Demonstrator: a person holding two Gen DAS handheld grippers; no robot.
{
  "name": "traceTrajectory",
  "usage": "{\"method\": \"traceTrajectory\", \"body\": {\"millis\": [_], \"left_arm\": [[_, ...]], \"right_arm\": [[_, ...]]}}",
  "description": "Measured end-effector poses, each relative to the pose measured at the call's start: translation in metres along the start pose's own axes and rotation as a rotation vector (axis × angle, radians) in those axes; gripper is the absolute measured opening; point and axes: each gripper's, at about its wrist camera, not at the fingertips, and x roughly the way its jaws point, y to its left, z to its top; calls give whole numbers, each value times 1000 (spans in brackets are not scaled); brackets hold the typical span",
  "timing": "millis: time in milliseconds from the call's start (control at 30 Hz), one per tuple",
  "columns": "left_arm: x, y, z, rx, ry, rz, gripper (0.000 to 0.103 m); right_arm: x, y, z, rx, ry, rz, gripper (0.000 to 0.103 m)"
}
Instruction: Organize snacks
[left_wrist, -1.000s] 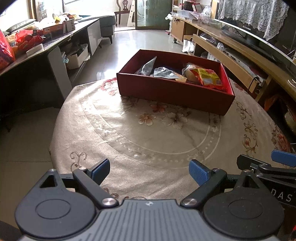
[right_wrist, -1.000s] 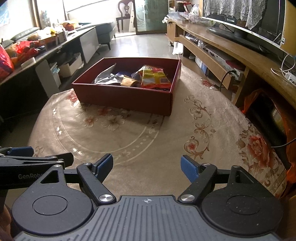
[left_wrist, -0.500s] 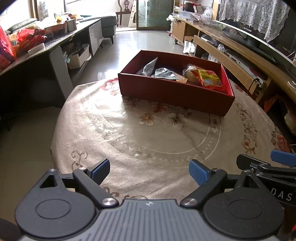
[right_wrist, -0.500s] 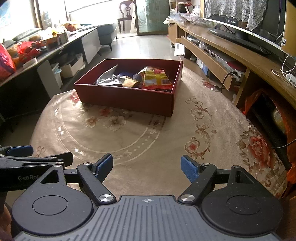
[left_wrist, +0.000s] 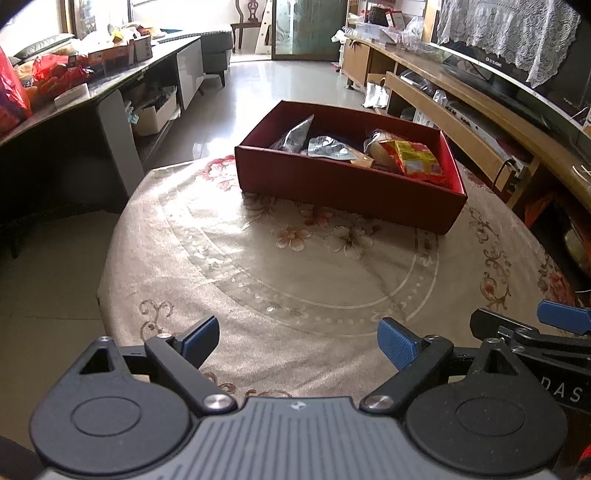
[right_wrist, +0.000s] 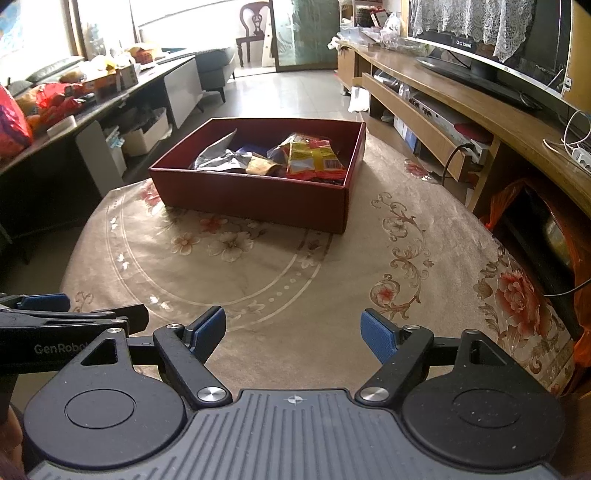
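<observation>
A dark red box stands at the far side of a round table under a floral cloth. Inside lie several snack packets: silver ones and a red-and-yellow one. My left gripper hovers open over the near edge of the table, nothing between its blue pads. My right gripper is open beside it, also holding nothing. Each gripper's tips show at the side of the other's view.
A long dark counter with red bags and boxes runs along the left. A wooden TV bench with a television lines the right. Tiled floor and a chair lie beyond the table.
</observation>
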Motion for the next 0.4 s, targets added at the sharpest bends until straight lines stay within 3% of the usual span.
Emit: {"method": "traceTrajectory", "body": {"millis": [400], "left_arm": [[-2, 1, 2, -2, -17, 29, 98]], "right_arm": [[-1, -1, 0, 6, -6, 2, 87]]}}
